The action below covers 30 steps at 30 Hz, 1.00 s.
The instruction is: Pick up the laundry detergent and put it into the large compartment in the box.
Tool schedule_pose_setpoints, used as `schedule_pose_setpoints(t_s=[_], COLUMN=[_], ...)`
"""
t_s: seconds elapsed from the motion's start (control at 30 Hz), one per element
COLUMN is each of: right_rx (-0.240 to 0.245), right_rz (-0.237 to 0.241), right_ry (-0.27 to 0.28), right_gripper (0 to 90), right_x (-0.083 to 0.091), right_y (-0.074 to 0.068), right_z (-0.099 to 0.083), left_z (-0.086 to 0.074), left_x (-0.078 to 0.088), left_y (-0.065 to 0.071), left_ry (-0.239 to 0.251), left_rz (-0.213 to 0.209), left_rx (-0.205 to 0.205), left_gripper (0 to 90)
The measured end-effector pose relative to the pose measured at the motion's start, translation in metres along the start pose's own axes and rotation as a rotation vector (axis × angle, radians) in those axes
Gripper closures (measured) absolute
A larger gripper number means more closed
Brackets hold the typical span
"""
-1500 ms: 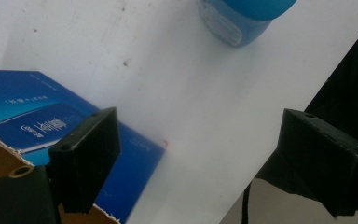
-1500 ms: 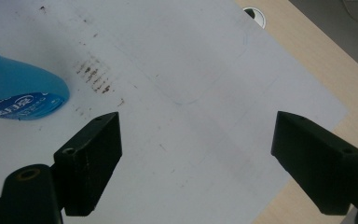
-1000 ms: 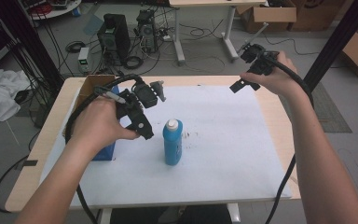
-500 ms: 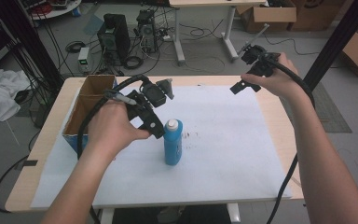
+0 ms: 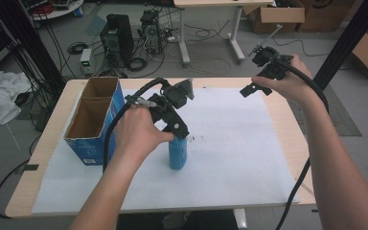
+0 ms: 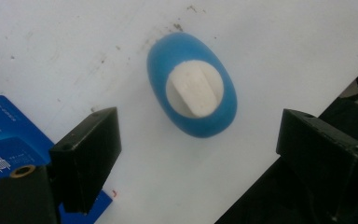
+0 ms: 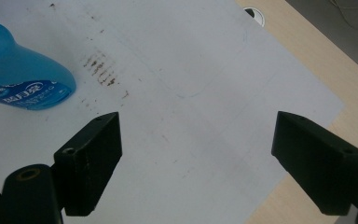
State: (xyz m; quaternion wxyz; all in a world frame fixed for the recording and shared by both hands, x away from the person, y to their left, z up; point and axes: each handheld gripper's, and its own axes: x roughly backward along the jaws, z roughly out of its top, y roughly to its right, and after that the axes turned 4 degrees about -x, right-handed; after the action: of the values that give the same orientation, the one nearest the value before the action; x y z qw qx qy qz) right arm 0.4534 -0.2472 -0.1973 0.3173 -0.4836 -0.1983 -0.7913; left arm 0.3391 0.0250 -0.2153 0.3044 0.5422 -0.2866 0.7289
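Where the high view looks down on the table (image 5: 57, 182), a blue bottle (image 5: 178, 154) stands upright on the white sheet (image 5: 239, 158) near its middle, just right of an open blue carton (image 5: 95, 122) with two compartments. The left gripper (image 5: 175, 125) hangs directly over the bottle's top, held in the left hand (image 5: 136, 134); its jaws point downward. The right gripper (image 5: 258, 72) is raised over the table's far right corner in the right hand (image 5: 292, 81), well apart from the bottle. Computers and cables lie on the floor beyond the table.

In the left gripper view, the bottle (image 6: 192, 91) is seen from above, its white cap (image 6: 195, 88) in the centre, and it stands between the two black jaws, which are spread wide and touch nothing. A corner of the blue carton (image 6: 4, 140) shows at lower left.

In the right gripper view, the jaws are likewise wide apart over bare, smudged sheet (image 7: 191, 93), holding nothing. The bottle's lower body (image 7: 18, 70) sits at upper left, and the table's wooden edge (image 7: 317, 60) runs along the right.
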Motion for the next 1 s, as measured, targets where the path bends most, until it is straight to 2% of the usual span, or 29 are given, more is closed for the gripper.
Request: schedule_pose_setpoints(t_s=[0.47,0.53,0.63,0.83,1.0], right_rx=[0.000,-0.001,-0.002,-0.001,0.002], right_rz=[-0.002,-0.004,-0.003,0.001,0.002], right_ry=[0.002,0.005,0.002,0.004,0.002], right_gripper=[15.9,15.9,15.9,15.9,15.9], right_x=[-0.001,-0.001,-0.002,-0.003,-0.005], right_y=[0.001,0.002,0.003,0.003,0.003], right_z=[-0.003,-0.004,-0.005,-0.006,-0.006], left_z=[0.012,0.015,0.017,0.019,0.019], left_x=[-0.019,-0.022,-0.025,-0.031,-0.037], left_y=[0.000,0.001,0.001,0.001,0.000], left_ry=[-0.013,-0.011,-0.009,-0.023,-0.031], left_rz=[-0.001,-0.008,0.004,0.015,0.006], left_rx=[0.048,0.063,0.084,0.099,0.115], left_gripper=[14.1,13.9,13.9,13.9,14.0])
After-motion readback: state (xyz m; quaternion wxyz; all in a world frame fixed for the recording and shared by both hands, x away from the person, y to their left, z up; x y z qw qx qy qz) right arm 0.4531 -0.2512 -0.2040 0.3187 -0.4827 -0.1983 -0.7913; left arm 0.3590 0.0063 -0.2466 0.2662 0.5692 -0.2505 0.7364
